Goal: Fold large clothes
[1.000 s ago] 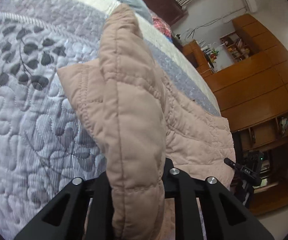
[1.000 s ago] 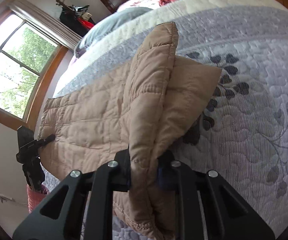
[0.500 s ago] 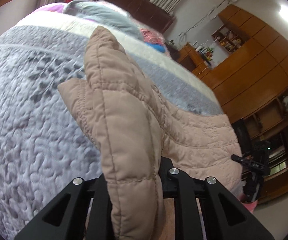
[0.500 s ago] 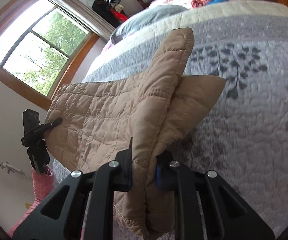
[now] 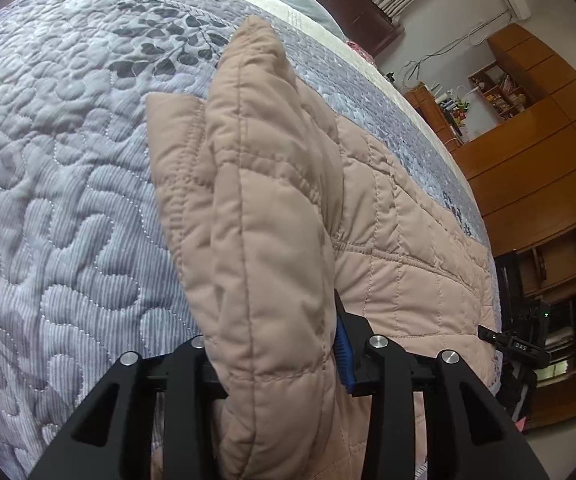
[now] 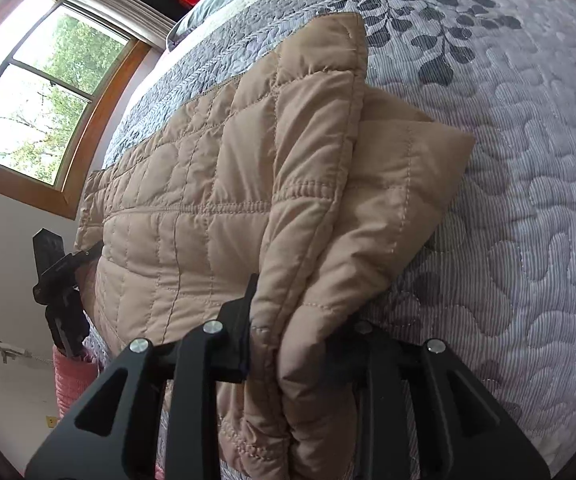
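Left claw (image 5: pixel 276 356) opening | jacket (image 5: pixel 272 216) fold between jaws | bedspread (image 5: pixel 68 200) below

a tan quilted jacket (image 5: pixel 407 248) lies spread across a grey-lilac leaf-patterned bedspread (image 5: pixel 60 200), its stitched square panels running toward the bed's near edge. one folded-over section rises in a puffy ridge, standing up off the bed with a doubled layer of padded fabric and a rounded tip pointing up the bed. beneath it a flatter flap with a plain stitched hem juts sideways onto the bedspread. seen from the other side, the jacket (image 6: pixel 192 208) shows the same raised fold, a gathered seam across its middle, the rest lying flat.
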`<state>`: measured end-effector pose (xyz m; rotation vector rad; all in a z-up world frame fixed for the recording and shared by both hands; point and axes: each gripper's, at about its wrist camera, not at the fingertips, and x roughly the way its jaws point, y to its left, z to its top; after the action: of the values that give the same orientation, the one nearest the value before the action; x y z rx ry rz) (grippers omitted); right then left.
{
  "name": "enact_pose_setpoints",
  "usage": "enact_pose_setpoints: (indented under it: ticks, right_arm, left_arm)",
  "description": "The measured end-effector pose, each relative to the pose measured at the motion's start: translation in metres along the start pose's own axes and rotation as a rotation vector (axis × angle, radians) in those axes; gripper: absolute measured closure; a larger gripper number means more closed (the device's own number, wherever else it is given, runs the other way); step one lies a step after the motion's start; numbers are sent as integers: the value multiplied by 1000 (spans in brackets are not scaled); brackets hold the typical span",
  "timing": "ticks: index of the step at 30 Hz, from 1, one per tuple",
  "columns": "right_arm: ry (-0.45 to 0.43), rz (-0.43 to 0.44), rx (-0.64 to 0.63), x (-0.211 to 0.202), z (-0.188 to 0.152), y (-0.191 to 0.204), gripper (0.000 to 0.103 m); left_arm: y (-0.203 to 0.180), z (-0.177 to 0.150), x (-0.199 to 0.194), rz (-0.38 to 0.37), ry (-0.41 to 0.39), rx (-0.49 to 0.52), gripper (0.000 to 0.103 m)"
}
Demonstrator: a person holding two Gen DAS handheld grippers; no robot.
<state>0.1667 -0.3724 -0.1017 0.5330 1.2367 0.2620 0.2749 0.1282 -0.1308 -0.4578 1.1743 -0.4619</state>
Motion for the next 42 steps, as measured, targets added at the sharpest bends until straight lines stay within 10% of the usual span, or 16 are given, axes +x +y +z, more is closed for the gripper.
enact_pose_setpoints:
  ticks: [13,24,36,42]
  right_arm:
    - [-121,-229,-217,-74,-43,65,67]
    - [7,-288,-295,-29,-55,70,84]
    - [53,-192,-185,-6,-53,34,91]
    - [81,-193,-168,-15,-51,34,92]
  left_arm:
    - [-12,-84,-117,191,-199,-75,53]
    - [-6,-155,-98,5,-228,-257,41]
    - [24,-125,-52,-93,-294,-451,40]
    - [28,-120,-48,-124,-321,-457,79]
